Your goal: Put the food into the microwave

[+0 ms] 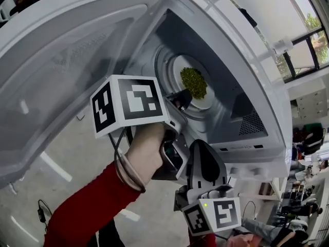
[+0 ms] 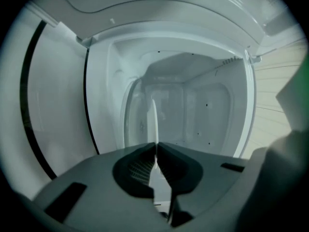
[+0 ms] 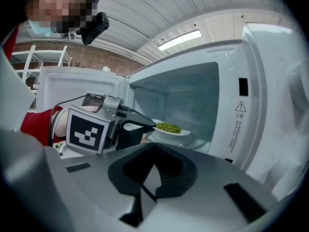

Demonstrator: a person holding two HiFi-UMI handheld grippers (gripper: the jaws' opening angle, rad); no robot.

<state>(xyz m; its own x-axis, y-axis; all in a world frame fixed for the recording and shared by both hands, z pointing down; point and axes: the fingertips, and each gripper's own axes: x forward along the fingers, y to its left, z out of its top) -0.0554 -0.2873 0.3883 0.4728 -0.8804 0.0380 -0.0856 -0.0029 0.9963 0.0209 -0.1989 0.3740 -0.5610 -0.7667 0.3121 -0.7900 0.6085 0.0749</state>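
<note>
The white microwave (image 1: 241, 76) stands with its door (image 1: 61, 60) swung wide open. Inside, a white plate (image 1: 206, 101) carrying green food (image 1: 193, 82) sits over the glass turntable (image 1: 167, 68). My left gripper (image 1: 181, 101) reaches into the cavity and is shut on the plate's near rim. In the left gripper view the plate (image 2: 153, 117) shows edge-on, pinched in my left gripper (image 2: 155, 146). The right gripper view shows the plate (image 3: 181, 132), the food (image 3: 168, 127) and the left gripper (image 3: 153, 125) on the rim. My right gripper (image 1: 203, 145) hangs back outside the opening, shut and empty (image 3: 153, 151).
The open door (image 3: 77, 83) stands to the left of the cavity, the control side (image 3: 256, 105) to its right. A person's red sleeve (image 1: 87, 210) runs up to the left gripper. Shelving and windows lie beyond the microwave.
</note>
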